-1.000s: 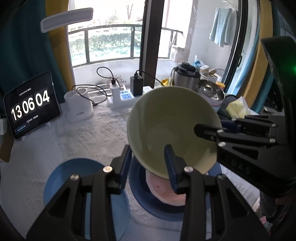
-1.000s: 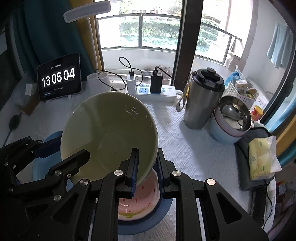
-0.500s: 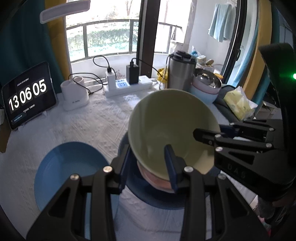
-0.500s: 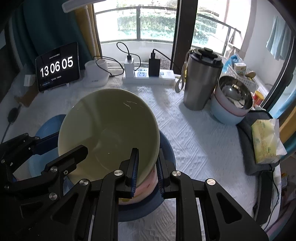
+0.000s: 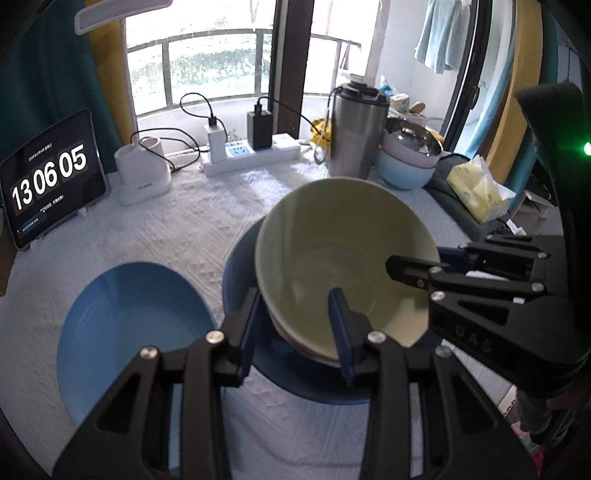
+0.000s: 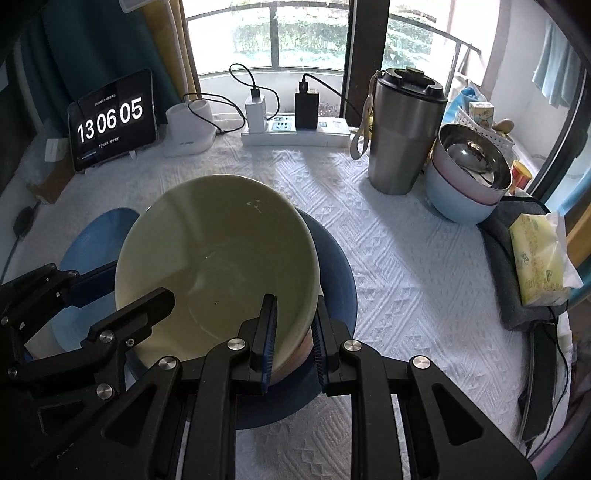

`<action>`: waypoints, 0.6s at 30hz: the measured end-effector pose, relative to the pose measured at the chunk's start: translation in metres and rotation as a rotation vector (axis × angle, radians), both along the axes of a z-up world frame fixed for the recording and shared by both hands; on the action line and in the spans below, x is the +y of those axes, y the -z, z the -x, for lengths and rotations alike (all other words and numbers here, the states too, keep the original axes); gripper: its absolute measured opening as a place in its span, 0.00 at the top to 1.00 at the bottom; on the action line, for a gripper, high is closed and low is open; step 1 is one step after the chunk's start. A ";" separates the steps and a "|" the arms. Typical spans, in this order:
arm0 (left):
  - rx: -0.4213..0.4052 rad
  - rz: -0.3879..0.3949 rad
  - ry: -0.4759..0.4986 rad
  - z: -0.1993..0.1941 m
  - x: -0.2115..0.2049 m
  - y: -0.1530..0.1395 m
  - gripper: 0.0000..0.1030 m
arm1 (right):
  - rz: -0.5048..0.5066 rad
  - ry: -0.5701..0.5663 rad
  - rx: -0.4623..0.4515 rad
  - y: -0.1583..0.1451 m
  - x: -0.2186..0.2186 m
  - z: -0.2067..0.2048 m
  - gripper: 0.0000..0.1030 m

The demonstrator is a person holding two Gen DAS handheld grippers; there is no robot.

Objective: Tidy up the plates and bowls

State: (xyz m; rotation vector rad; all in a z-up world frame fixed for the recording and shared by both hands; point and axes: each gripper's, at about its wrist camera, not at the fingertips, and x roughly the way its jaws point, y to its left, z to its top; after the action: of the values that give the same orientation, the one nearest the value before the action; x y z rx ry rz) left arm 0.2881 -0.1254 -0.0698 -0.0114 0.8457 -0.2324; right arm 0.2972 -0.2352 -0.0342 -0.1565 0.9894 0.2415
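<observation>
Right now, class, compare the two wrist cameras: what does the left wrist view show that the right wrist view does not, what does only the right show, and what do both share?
Only the left wrist view shows the white lamp head above the curtain and a glowing green light.

Only the right wrist view shows the black oval object with its cord at the table's left edge.

Both show the pale green ceramic bowl, gripped at its rim by the left tool and right tool.

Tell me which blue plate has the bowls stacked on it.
The dark blue plate, under the green bowl; the light blue plate beside it is bare.
</observation>
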 end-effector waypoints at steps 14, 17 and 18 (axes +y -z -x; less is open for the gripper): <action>0.026 -0.021 0.005 -0.002 -0.004 0.014 0.64 | -0.018 0.010 0.035 0.014 -0.003 -0.004 0.81; 0.025 -0.028 0.008 -0.003 -0.005 0.015 0.64 | -0.020 0.012 0.034 0.014 -0.004 -0.004 0.81; 0.024 -0.031 0.010 -0.003 -0.006 0.015 0.64 | -0.021 0.012 0.034 0.014 -0.003 -0.004 0.81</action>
State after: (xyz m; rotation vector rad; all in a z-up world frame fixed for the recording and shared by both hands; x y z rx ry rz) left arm 0.2914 -0.1309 -0.0846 0.0187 0.8732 -0.2291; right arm 0.3013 -0.2387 -0.0484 -0.1275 1.0209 0.2443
